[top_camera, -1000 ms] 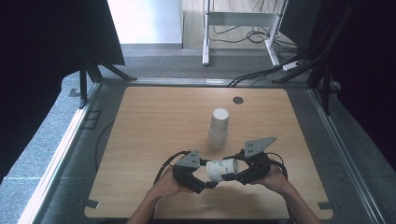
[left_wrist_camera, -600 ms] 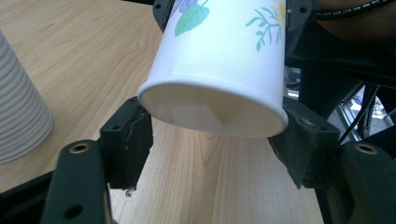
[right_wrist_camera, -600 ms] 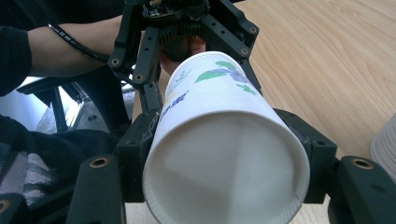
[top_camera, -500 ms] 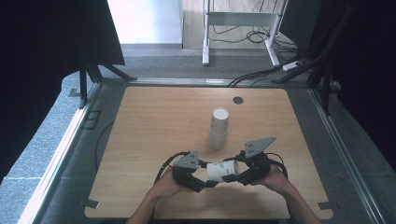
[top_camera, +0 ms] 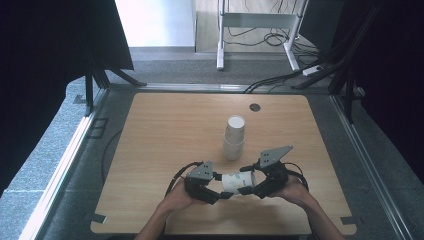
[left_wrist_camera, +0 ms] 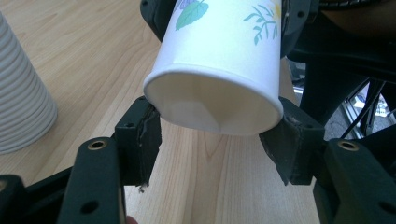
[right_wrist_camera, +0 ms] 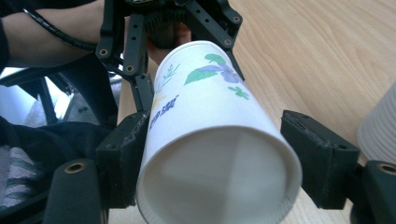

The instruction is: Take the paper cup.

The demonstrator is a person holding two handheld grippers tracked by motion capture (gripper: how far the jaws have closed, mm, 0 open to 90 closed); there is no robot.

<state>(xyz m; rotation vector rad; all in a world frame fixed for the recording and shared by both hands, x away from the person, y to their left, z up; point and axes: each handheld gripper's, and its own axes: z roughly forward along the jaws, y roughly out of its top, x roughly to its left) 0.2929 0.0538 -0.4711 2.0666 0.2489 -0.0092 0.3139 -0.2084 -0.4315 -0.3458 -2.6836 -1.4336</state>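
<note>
Your left hand-held gripper [top_camera: 218, 192] has just closed and now clamps the white paper cup with leaf print [top_camera: 238, 182] by its narrow base end, both pads pressed on it. The cup lies level between your two tools, above the wooden bench [top_camera: 165, 135]. Your right hand-held gripper [top_camera: 248, 189] has just been opening; its jaws flank the cup's wide rim, the right pad clear of it. A stack of white paper cups [top_camera: 234, 137] stands just beyond.

Cup [top_camera: 236, 182] before cup stack [top_camera: 234, 137], on table [top_camera: 165, 130]
</note>
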